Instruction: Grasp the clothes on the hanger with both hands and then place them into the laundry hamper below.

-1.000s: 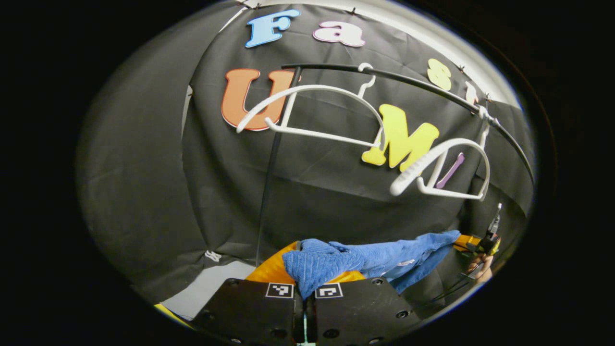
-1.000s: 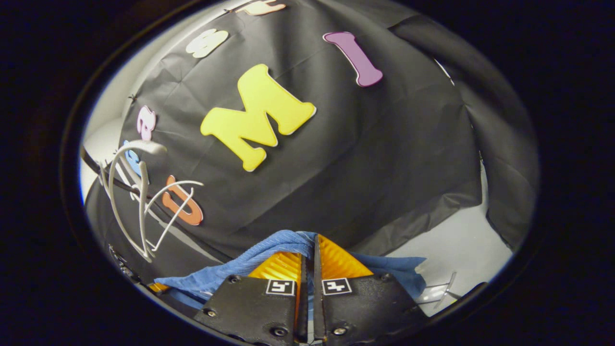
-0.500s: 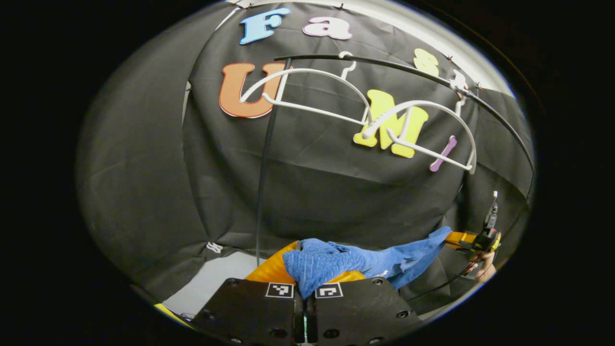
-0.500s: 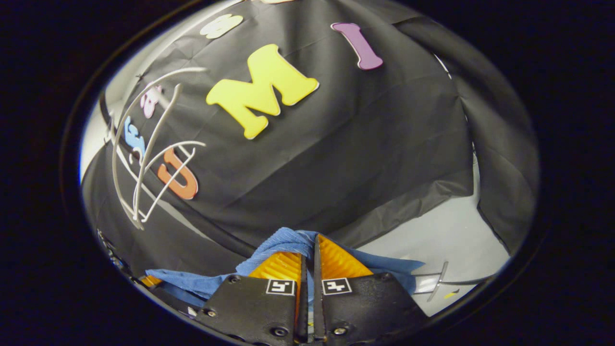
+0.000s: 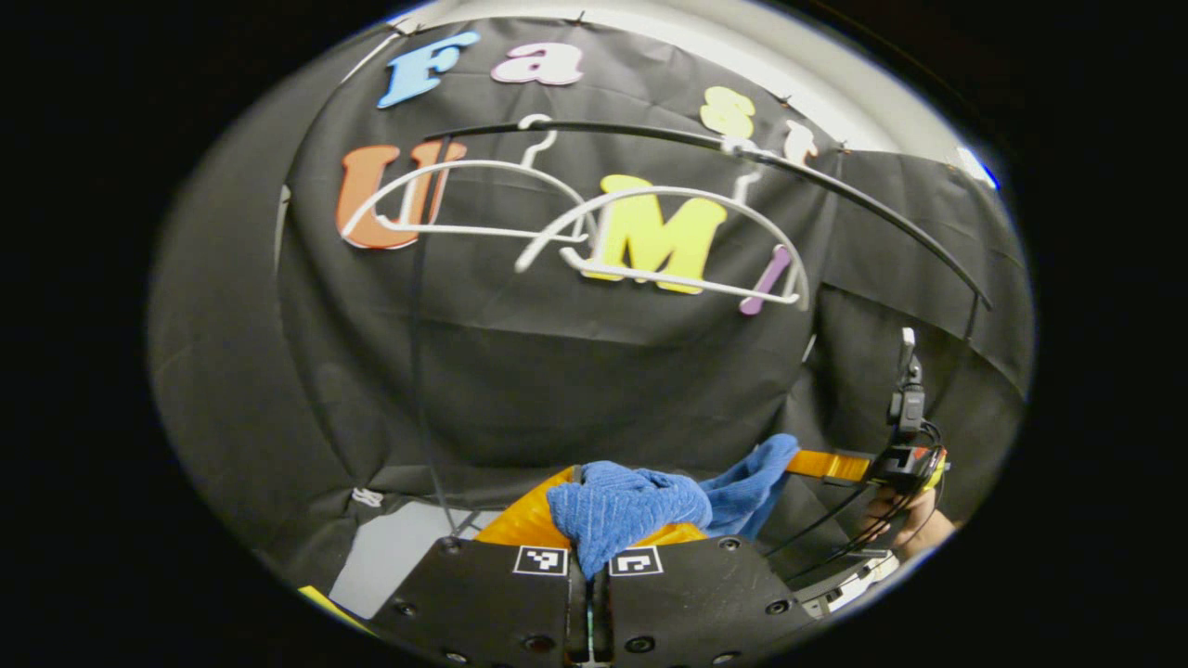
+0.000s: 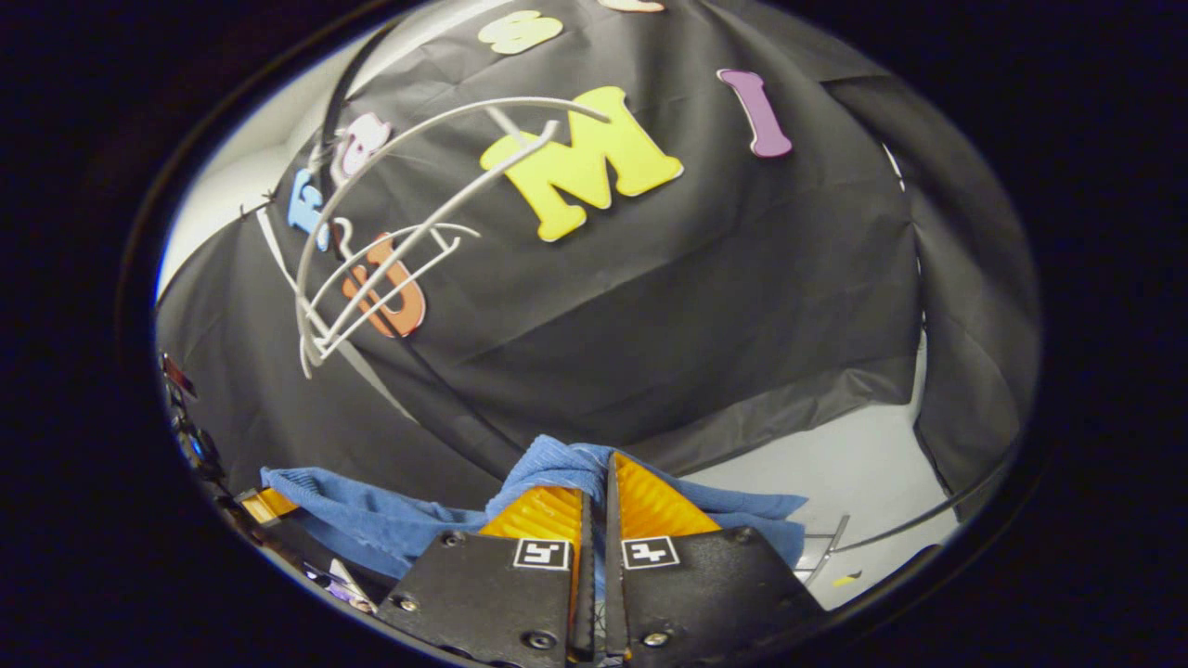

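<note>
The blue knitted garment (image 5: 624, 508) is off the hangers and stretched between both grippers. My left gripper (image 5: 592, 547) is shut on one bunched end of it. The other end runs right to my right gripper (image 5: 821, 464), held by a hand (image 5: 914, 527). In the right gripper view, my right gripper (image 6: 605, 487) is shut on a fold of the blue garment (image 6: 557, 464), which trails left to the left gripper (image 6: 260, 506). Two bare white hangers (image 5: 464, 199) (image 5: 670, 243) hang on the black rail (image 5: 742, 153) above.
The black rail's upright post (image 5: 422, 353) stands left of the garment. Grey floor (image 6: 835, 464) shows below the cloth wall at the right. A thin metal wire frame (image 6: 826, 547) lies low at the right edge. The white hangers (image 6: 408, 232) hang upper left.
The two grippers have come closer together, so the garment span between them is shorter and slacker. The right hanger has swung level and now overlaps the other hanger.
</note>
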The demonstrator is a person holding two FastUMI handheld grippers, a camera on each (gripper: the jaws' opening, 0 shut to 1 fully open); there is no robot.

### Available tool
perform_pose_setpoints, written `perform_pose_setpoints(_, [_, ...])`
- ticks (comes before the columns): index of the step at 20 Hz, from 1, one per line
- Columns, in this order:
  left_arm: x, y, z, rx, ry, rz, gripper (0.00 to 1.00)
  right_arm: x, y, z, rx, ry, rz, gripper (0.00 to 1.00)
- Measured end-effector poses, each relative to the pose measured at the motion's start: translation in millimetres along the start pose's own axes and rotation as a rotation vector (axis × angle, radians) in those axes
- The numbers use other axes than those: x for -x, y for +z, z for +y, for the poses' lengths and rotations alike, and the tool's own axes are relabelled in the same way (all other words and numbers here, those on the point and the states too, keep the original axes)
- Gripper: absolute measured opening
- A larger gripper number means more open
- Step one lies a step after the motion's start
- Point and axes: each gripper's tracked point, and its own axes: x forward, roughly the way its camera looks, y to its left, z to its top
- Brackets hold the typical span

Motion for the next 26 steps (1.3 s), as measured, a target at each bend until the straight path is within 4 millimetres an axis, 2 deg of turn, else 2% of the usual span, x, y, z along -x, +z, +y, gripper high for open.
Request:
perform_pose_setpoints(2, [-0.8, -4.0, -24.1, -0.023, -0.067, 0.006, 0.07, 10.3, -9.5, 17.1, 0.004, 0.018, 0.005, 0.07])
perform_pose_setpoints(3, [-3.8, -7.1, -42.3, -0.034, -0.102, 0.011, 0.02, 12.8, -14.6, 24.2, 0.004, 0.024, 0.01, 0.08])
perform_pose_setpoints(4, [-7.8, -8.8, -54.8, -0.045, -0.128, 0.021, 0.07, 14.1, -21.5, 31.7, 0.005, 0.032, 0.018, 0.08])
perform_pose_setpoints(5, [-10.5, -12.4, -61.9, -0.056, -0.148, 0.026, 0.02, 16.0, -27.9, 34.1, 0.001, 0.027, 0.022, 0.08])
perform_pose_setpoints(6, [-11.4, -14.9, -69.0, -0.061, -0.171, 0.031, 0.08, 15.4, -33.0, 34.8, -0.009, 0.017, 0.029, 0.08])
perform_pose_setpoints(9, [-9.6, -23.9, -90.9, -0.024, -0.227, 0.053, 0.07, 22.9, -52.2, 40.8, -0.086, 0.018, 0.048, 0.08])
perform_pose_setpoints(11, [-11.2, -22.3, -95.3, -0.007, -0.246, 0.053, 0.07, 26.9, -54.8, 43.7, -0.112, 0.027, 0.052, 0.08])
perform_pose_setpoints(14, [-17.0, -26.6, -97.0, 0.006, -0.256, 0.056, 0.08, 22.0, -58.4, 40.1, -0.14, 0.026, 0.06, 0.08])
perform_pose_setpoints(15, [-21.9, -34.6, -96.3, 0.018, -0.257, 0.07, 0.02, 17.6, -61.3, 33.6, -0.152, 0.017, 0.073, 0.08])
perform_pose_setpoints(16, [-27.7, -43.5, -95.8, 0.034, -0.255, 0.09, 0.02, 12.0, -65.4, 24.9, -0.165, 0.012, 0.09, 0.07])
perform_pose_setpoints(18, [-39.3, -65.8, -89.3, 0.059, -0.228, 0.138, 0.03, -3.2, -83.4, 3.2, -0.21, 0.005, 0.14, 0.08])
perform_pose_setpoints(19, [-46.1, -75.7, -84.8, 0.066, -0.214, 0.163, 0.08, -11.1, -92.6, -3.0, -0.236, -0.001, 0.166, 0.08])
perform_pose_setpoints(20, [-53.2, -86.6, -80.3, 0.068, -0.196, 0.183, 0.08, -20.1, -103.0, -9.7, -0.261, -0.007, 0.196, 0.08])
perform_pose_setpoints(21, [-59.6, -98.2, -77.7, 0.081, -0.182, 0.206, 0.03, -28.1, -111.2, -18.9, -0.285, -0.02, 0.22, 0.08])
perform_pose_setpoints(23, [-72.6, -124.4, -69.2, 0.112, -0.143, 0.261, 0.03, -43.8, -128.5, -40.4, -0.308, -0.051, 0.264, 0.08])
perform_pose_setpoints(24, [-77.1, -137.3, -61.7, 0.12, -0.118, 0.29, 0.08, -50.3, -136.3, -47.4, -0.309, -0.068, 0.288, 0.08])
perform_pose_setpoints(25, [-79.7, -149.2, -55.6, 0.124, -0.095, 0.315, 0.08, -55.9, -144.3, -55.3, -0.305, -0.087, 0.31, 0.08])
perform_pose_setpoints(26, [-82.7, -159.8, -50.1, 0.121, -0.071, 0.337, 0.03, -58.3, -154.5, -62.4, -0.3, -0.1, 0.332, 0.08])
